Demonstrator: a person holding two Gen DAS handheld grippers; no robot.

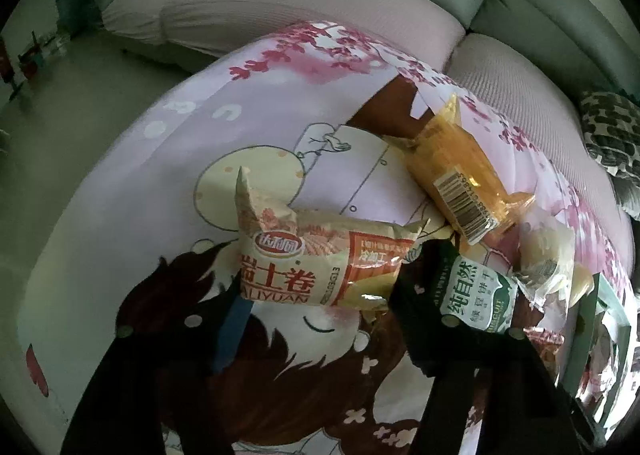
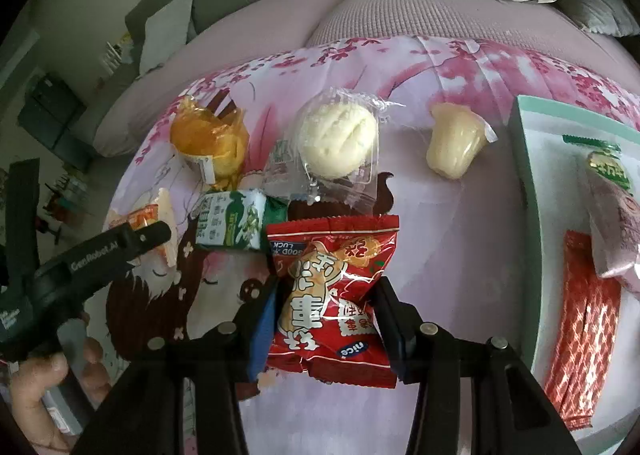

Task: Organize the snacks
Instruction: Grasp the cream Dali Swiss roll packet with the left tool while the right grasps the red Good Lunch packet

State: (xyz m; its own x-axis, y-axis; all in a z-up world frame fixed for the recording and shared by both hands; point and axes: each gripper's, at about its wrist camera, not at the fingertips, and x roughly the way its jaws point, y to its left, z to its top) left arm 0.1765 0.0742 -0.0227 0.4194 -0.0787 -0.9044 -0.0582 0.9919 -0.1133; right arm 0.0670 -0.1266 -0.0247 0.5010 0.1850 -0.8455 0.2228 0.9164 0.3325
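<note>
Red foil fills your right claw [image 2: 326, 319]: its two blue-padded fingers [image 2: 262, 331] press on either side of a red snack packet [image 2: 334, 291] that lies on the pink cartoon-print cloth [image 2: 440, 239] spread over the surface. Your left claw [image 1: 316, 295] straddles a cream and orange roll packet [image 1: 316, 259]; one dark finger [image 1: 232, 319] sits at the packet's left end and the other at its right, but you cannot tell from the left wrist view whether the pads actually press on it.

Just right of that roll packet lies a green and white biscuit packet [image 1: 476, 291], touching it at the corner. Behind them rests an orange-wrapped cake [image 1: 460, 171] with its barcode facing up. In the right wrist view, a round white bun [image 2: 340, 143] in clear wrap sits beyond the red packet, and a pale jelly cup [image 2: 456, 147] lies tipped on its side to the right of it.

At the right edge stands a mint-green tray [image 2: 524, 159]. It holds a long red foil packet [image 2: 584, 327] and a pink packet [image 2: 616, 223] with a green label. Your hand [image 2: 36, 387] shows at the lower left, gripping the left tool's handle.
</note>
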